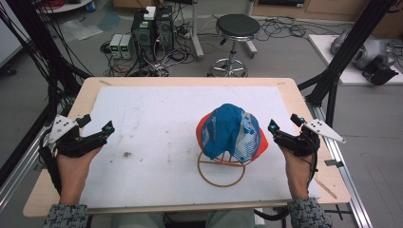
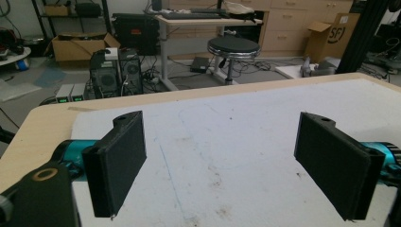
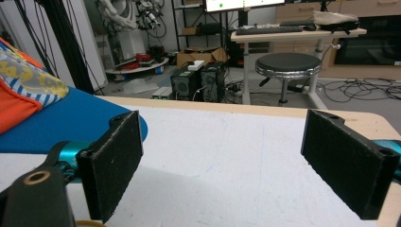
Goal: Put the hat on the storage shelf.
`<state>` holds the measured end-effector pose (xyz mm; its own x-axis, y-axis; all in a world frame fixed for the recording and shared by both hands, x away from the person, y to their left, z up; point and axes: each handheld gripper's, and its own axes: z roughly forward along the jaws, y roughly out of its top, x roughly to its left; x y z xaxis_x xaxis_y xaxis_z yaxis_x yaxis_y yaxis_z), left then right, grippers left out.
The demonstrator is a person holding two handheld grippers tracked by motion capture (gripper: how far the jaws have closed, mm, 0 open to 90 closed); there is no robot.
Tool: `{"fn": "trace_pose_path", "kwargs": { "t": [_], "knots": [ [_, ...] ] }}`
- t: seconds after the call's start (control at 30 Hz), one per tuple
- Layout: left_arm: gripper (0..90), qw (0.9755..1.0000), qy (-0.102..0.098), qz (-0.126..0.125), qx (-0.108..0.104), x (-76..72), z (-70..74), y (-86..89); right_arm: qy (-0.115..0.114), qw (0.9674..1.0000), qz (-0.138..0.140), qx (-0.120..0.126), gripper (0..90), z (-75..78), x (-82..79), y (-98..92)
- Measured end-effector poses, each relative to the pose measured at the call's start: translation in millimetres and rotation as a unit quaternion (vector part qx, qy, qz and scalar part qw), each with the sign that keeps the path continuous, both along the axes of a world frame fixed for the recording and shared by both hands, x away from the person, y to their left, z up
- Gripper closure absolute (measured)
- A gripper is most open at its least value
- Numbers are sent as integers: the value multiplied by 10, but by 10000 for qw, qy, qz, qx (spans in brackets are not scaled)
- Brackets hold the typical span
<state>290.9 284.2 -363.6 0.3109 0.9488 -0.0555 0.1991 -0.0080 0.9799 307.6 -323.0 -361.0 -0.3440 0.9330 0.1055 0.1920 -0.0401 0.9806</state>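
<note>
A blue, orange and white cap [image 1: 231, 133] sits on a thin orange wire stand [image 1: 221, 176], right of centre on the white mat [image 1: 157, 118]. My left gripper [image 1: 98, 124] rests at the mat's left edge, open, with bare mat between its pads; the left gripper view shows it [image 2: 222, 142] the same way. Open too, my right gripper [image 1: 283, 122] is just right of the cap and apart from it. In the right gripper view the cap [image 3: 42, 111] lies left of the left pad, and the gripper [image 3: 222, 142] holds nothing.
The wooden table [image 1: 190, 81] ends just past the mat on every side. Black frame posts [image 1: 342, 52] stand at both far corners. On the floor beyond are a black stool [image 1: 236, 26] and computer towers [image 1: 152, 26]. A small dirt speck [image 1: 127, 154] marks the mat.
</note>
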Motion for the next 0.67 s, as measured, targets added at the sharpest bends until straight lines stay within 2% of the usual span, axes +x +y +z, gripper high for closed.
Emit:
{"fn": "trace_pose_path", "kwargs": {
  "t": [0.1, 0.67],
  "knots": [
    [176, 10000, 18, -35, 4, 5, -10, -14, 57, 10000, -27, 72, 128, -16, -4, -22],
    [176, 10000, 5, 33, 3, -21, -1, 27, 33, 10000, 6, 35, 128, -18, 12, -7]
  ]
}}
